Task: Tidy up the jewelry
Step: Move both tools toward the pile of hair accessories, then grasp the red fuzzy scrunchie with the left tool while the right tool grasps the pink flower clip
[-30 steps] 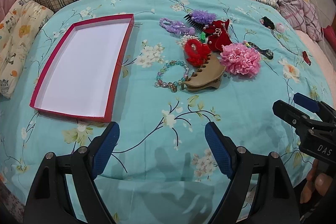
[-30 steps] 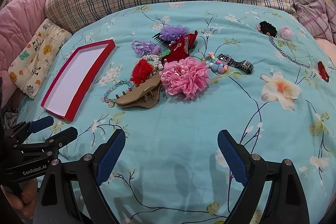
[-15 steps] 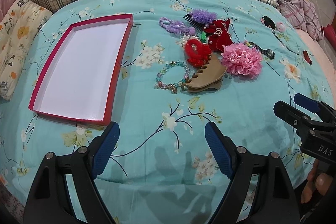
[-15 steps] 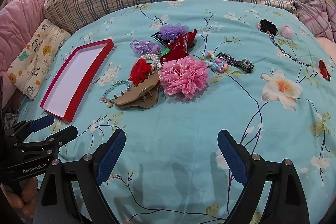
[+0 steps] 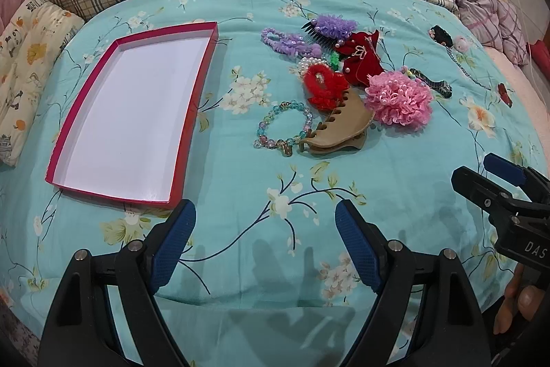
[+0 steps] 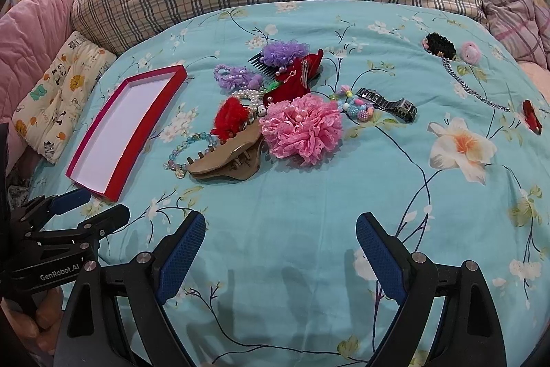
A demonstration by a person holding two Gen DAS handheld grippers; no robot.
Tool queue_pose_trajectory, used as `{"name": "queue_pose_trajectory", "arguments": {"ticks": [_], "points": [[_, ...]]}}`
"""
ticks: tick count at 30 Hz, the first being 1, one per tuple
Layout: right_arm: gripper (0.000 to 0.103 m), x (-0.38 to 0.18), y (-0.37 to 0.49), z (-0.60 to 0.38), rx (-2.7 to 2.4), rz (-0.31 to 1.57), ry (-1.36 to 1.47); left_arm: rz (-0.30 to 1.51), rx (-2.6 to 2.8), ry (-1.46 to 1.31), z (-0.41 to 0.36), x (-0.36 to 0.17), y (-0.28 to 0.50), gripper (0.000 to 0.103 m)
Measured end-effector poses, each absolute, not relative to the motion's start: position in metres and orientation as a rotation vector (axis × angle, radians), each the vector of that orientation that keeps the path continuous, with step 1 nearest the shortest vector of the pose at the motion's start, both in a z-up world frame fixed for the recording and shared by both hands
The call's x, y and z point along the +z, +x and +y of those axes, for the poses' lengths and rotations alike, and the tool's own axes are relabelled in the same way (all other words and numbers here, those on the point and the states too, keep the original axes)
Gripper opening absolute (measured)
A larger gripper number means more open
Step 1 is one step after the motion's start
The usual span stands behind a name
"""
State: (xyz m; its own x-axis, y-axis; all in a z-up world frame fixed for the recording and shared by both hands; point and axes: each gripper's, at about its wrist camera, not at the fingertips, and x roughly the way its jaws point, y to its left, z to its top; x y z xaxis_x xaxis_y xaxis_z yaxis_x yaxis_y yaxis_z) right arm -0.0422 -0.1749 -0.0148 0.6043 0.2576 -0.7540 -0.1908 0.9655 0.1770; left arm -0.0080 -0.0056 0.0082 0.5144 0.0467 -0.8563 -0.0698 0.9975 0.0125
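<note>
A: The jewelry sits in one heap on the bed's teal floral sheet (image 5: 240, 263), right of the red tray (image 5: 192, 112), which is empty. Nearest the tray is the beaded bracelet (image 5: 283, 129), touching the tan claw clip (image 5: 338, 129).

B: How would they handle?

A: I'd judge the bracelet light but loose and slippery, likely to sag; pinch across one side of the ring. The clip looks stiff plastic, so take it across its smooth back, not the teeth. The pink ruffled flower (image 6: 302, 128) and red scrunchie (image 5: 323, 86) look soft and squashable, easy anywhere.

B: And the tongs?

A: The left tongs (image 5: 264, 239) are spread wide, holding nothing, over bare sheet before the tray. The right tongs (image 6: 280, 246) are wide too, empty, short of the heap.
</note>
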Motion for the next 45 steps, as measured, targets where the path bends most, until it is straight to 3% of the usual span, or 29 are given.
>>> {"name": "queue_pose_trajectory", "arguments": {"ticks": [30,38,41,43,45], "points": [[0.089,-0.032,0.045,-0.195,0.207,0.92,0.162,1.085,-0.097,-0.211,0.004,0.004,0.111,0.084],[0.067,-0.053,0.07,-0.2,0.203,0.972,0.194,1.171,-0.153,-0.261,-0.005,-0.022,0.149,0.084],[0.049,-0.06,0.075,-0.2,0.216,0.991,0.213,1.191,-0.164,-0.273,-0.007,-0.03,0.157,0.084],[0.028,-0.062,0.075,-0.202,0.227,0.999,0.231,1.204,-0.178,-0.293,-0.008,-0.035,0.162,0.084],[0.019,-0.061,0.075,-0.203,0.235,0.996,0.241,1.216,-0.181,-0.3,-0.01,-0.04,0.165,0.083]]}}
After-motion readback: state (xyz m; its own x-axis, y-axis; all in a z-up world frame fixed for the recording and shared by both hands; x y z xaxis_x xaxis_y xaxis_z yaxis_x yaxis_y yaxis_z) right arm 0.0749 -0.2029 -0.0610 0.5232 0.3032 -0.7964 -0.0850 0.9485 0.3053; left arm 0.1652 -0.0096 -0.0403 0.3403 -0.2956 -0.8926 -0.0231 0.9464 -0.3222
